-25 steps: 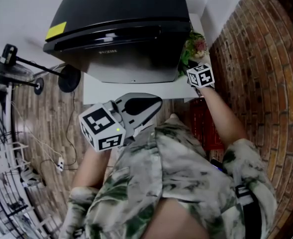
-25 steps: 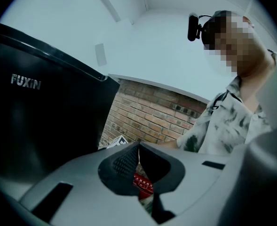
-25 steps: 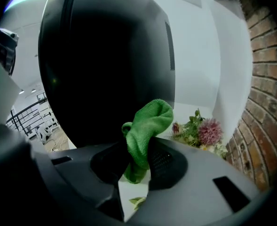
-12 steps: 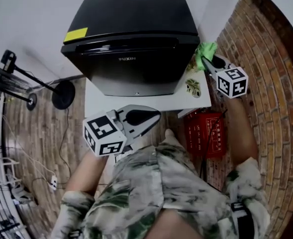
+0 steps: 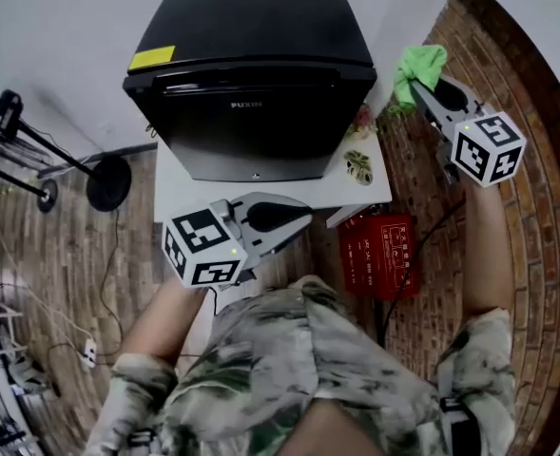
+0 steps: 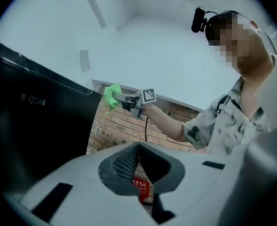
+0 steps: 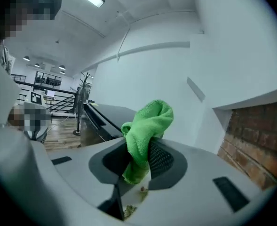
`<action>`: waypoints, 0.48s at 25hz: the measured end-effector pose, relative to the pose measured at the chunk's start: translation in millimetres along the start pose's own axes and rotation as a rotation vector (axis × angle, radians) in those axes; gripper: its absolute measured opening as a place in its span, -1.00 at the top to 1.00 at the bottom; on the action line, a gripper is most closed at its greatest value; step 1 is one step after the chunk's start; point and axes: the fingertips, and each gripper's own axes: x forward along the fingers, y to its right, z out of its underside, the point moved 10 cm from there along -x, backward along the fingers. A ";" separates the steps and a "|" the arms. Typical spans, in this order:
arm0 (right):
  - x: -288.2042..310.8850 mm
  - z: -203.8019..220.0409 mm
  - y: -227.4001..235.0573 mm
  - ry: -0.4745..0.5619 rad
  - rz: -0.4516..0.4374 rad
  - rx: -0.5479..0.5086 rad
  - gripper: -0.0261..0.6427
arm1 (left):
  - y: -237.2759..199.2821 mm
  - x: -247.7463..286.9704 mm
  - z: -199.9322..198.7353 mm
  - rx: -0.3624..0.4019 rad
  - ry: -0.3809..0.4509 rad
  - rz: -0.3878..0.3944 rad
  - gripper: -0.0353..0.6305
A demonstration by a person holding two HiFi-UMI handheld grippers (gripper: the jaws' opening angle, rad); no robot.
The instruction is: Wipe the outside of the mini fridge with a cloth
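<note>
A black mini fridge (image 5: 251, 74) stands on a low white table (image 5: 180, 193), with a yellow sticker on its top left corner. My right gripper (image 5: 422, 88) hangs in the air to the right of the fridge, shut on a bunched green cloth (image 5: 418, 66). In the right gripper view the cloth (image 7: 146, 131) sticks up between the jaws of the right gripper (image 7: 139, 161), and the fridge (image 7: 105, 119) lies beyond it. My left gripper (image 5: 294, 224) is shut and holds nothing, in front of the table. The left gripper view shows the fridge door (image 6: 30, 126) at left and the cloth (image 6: 112, 96).
A red crate (image 5: 379, 255) sits on the floor under the table's right end. A brick wall (image 5: 517, 74) runs along the right. A small leafy object (image 5: 359, 164) lies on the table's right corner. A black stand (image 5: 104, 180) and cables are at left.
My right gripper has risen from behind the table's right corner, lifting the green cloth up beside the fridge's top right corner. The left gripper has hardly moved.
</note>
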 end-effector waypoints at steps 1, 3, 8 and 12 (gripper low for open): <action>-2.2 -6.7 0.4 0.008 -0.010 -0.011 0.59 | 2.0 1.9 -2.6 0.005 0.002 0.001 0.82; -2.4 -19.4 3.6 0.021 -0.031 -0.026 0.59 | 4.6 5.5 -8.5 0.000 0.011 0.006 0.82; 14.9 -46.5 10.7 0.017 -0.108 -0.064 0.59 | 10.5 15.8 -23.5 -0.018 0.013 0.045 0.82; 39.8 -68.6 14.8 -0.024 -0.145 -0.120 0.59 | 5.0 25.6 -30.3 -0.005 -0.007 0.109 0.82</action>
